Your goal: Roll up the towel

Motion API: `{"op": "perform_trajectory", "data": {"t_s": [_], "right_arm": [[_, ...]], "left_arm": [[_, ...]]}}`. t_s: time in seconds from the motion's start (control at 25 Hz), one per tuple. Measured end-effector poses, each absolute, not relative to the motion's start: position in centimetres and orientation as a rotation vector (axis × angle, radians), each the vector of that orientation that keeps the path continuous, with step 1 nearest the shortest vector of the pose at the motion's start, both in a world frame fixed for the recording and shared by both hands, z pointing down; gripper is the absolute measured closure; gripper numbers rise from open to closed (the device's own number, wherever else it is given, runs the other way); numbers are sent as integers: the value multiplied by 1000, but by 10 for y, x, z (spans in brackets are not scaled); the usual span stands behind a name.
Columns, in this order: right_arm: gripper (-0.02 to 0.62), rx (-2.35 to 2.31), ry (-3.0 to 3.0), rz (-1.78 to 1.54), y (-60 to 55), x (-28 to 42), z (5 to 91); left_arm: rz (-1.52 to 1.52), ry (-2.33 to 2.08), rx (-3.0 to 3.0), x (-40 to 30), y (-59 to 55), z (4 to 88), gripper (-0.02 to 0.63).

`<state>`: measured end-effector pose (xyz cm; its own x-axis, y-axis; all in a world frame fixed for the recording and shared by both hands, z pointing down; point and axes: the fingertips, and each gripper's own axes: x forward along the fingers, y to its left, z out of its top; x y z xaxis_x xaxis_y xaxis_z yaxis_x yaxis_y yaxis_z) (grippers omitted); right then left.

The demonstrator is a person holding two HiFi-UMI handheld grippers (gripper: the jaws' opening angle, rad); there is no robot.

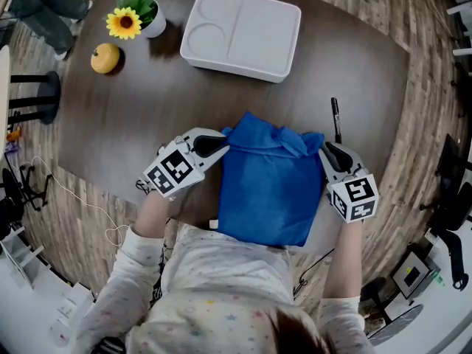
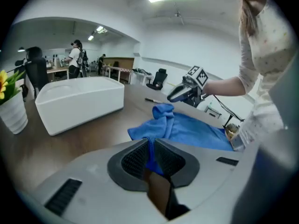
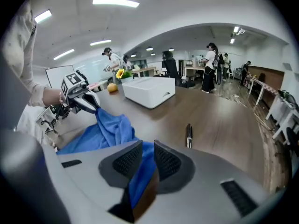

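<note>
Dark wooden counter (image 1: 147, 116), and the blue towel (image 1: 269, 190) lies at its near edge, far end bunched up. A white tray (image 1: 240, 34) sits far back. The left gripper (image 1: 225, 144) has its fingers pinching the towel's far-left corner, while the right gripper (image 1: 324, 147) fingers pinch the far-right one. A pen (image 1: 335, 118) lies just beyond.

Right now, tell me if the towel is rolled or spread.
Spread: towel lies mostly flat, far edge lifted and bunched, pinched by left gripper and right gripper.
</note>
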<state>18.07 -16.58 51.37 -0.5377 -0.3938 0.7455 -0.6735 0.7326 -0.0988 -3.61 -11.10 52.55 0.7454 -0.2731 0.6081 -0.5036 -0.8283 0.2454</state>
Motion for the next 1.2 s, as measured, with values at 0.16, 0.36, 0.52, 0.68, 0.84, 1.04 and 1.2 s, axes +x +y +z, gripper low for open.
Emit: {"op": "perform_trajectory", "data": {"t_s": [0.16,0.36,0.52,0.68,0.84,1.04,1.2], "right_arm": [[485,731,-2321,495,-184,132,500],[445,555,-2243,391,-169,87,529],[520,583,-2225,371,-170,93,528],[566,635,-2253,381,-176,107,515],[578,725,-2278,395,-190,126,497],[578,810,-2290,373,-214,145,481],[578,940,-2332,304,-249,155,459]], "left_arm": [[723,-784,2624,-24,-162,505,578],[915,-694,2623,6,-188,547,544],[1068,-620,2600,13,-178,571,443],[1042,-635,2572,9,-179,575,440],[1055,-550,2579,9,-175,575,575],[972,-656,2622,-5,-188,554,580],[856,-946,2714,-33,-232,507,580]]}}
